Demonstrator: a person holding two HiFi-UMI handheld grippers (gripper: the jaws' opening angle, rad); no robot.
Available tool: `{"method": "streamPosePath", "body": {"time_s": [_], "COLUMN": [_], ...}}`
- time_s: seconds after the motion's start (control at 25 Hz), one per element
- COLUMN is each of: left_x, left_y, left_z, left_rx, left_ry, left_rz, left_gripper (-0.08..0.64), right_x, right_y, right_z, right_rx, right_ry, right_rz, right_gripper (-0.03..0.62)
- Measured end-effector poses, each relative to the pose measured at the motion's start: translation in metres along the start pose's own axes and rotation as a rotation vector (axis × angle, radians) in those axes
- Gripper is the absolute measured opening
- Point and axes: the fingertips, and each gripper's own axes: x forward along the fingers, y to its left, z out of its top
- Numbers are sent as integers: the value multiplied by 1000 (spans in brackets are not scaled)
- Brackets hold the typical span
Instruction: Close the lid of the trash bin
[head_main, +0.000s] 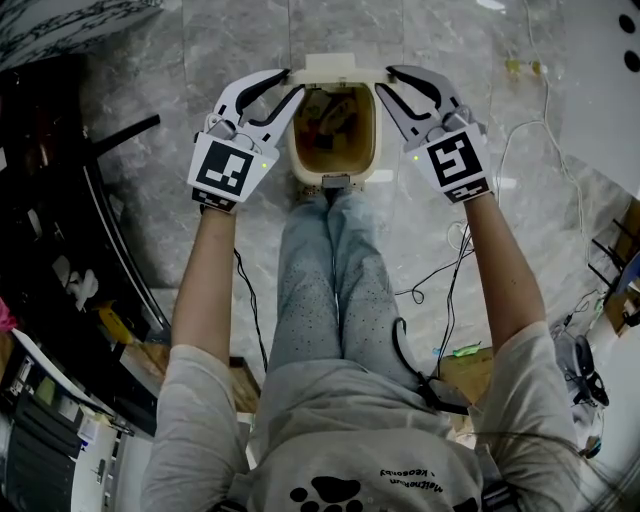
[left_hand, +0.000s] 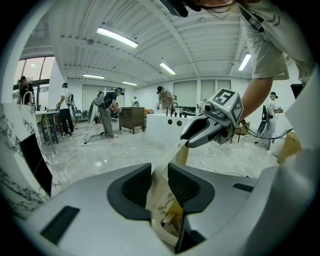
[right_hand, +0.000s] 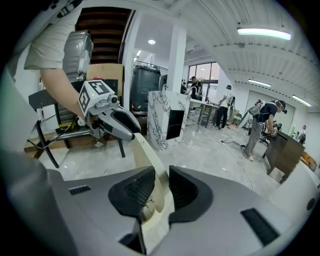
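Grey marble floor (head_main: 200, 60); the cream trash bin (head_main: 312, 180) stands open between the person's feet, its lid (head_main: 335, 67) raised at the far rim. The left hand-held gripper (head_main: 290, 82) and the right hand-held gripper (head_main: 385, 80) each pinch one side edge of the lid. This is probably an even two-sided hold, so the lid swings down square.

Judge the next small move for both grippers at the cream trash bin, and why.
Probably swing the cream plastic lid down over the open cream plastic trash bin. The left gripper and right gripper each appear clamped on the lid's edge, one at each end, while the lid stands open at the bin's far side and the rubbish is uncovered.
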Motion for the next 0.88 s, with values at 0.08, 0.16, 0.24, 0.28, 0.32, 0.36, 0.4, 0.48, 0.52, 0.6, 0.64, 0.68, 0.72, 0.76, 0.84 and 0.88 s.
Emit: {"method": "streamPosePath", "body": {"time_s": [0.08,0.16,0.24,0.28,0.32,0.36,0.4,0.48,0.52,0.6,0.64,0.68,0.72,0.76,0.84,0.88], "left_x": [-4,-8,-12,-14,-16,-18,-20,-24,-26,-28,-29,-30,-31,-32,-34,-35], "left_y": [-9,-18,-27,-30,-34,-38,-41,-47,-50,-56,-58,-60,-63,-64,-68,-70], "left_z": [-3,-8,-12,-14,-15,-16,-18,-22,-24,-28,-30,-31,-32,-34,-38,-41], "left_rx": [5,6,23,38,55,69,77,80,79,89,97,103,107,108,101,90], "left_ry": [-3,8,13,10,6,7,15,32,36,30,26,26,27,29,34,37], "left_rz": [-2,-8,-13,-14,-15,-15,-15,-14,-15,-17,-18,-20,-22,-23,-24,-22], "left_gripper": [113,114,114,114,115,115,115,115,117,118,120,120,120,121,123,124], "right_x": [-5,-10,-14,-16,-18,-20,-21,-24,-26,-27,-28,-29,-30,-31,-32,-32], "right_y": [8,16,25,30,34,38,42,49,52,58,61,64,67,69,74,76], "right_z": [-4,-8,-13,-16,-18,-20,-21,-23,-24,-28,-29,-31,-33,-34,-38,-39], "right_rx": [-12,-29,-48,-55,-61,-68,-76,-92,-99,-114,-122,-131,-140,-147,-155,-158], "right_ry": [3,10,17,21,25,29,32,37,39,44,46,49,52,54,56,58], "right_rz": [2,6,9,9,7,5,3,-1,-3,-3,-3,-3,-5,-8,-13,-14], "right_gripper": [106,106,106,106,106,106,106,106,107,107,107,107,107,107,107,107]}}
